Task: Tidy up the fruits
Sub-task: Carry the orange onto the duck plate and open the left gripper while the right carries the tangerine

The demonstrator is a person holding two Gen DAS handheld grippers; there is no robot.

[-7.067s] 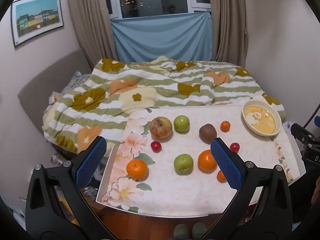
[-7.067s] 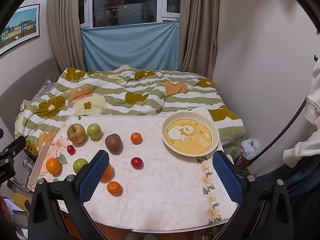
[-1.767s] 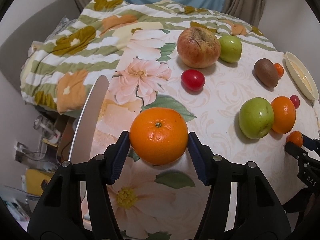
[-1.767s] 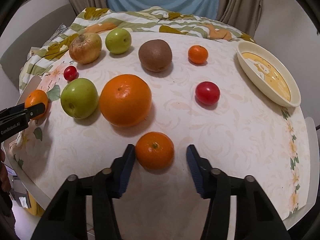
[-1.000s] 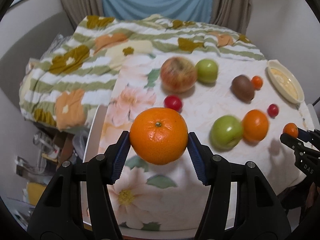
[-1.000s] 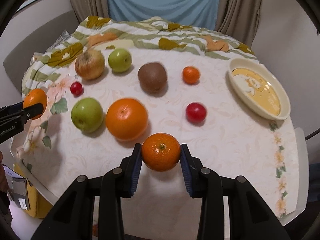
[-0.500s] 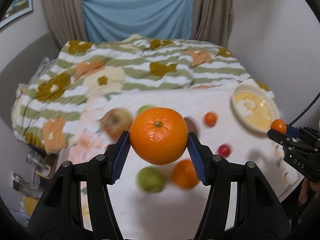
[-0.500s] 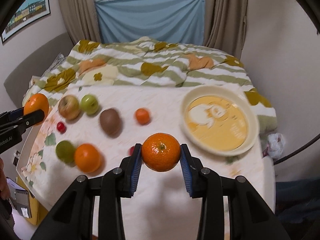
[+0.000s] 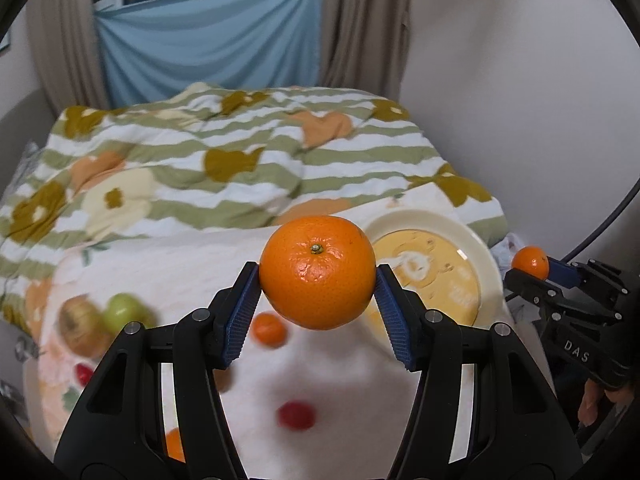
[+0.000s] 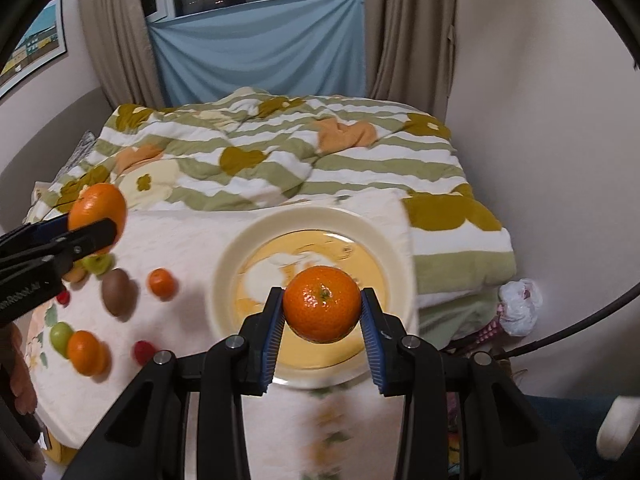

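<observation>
Below, blurred kiwi, small tangerine, plate

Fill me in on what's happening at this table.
A person is sorting fruit with two handheld grippers. The left gripper is clamped on a large orange, held above the table. The right gripper grips a smaller orange over the yellow plate, which holds no fruit. Other fruit lies on the tablecloth.

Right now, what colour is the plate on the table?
The plate has a cream rim and a yellow centre with a white figure, clearest in the right wrist view.
</observation>
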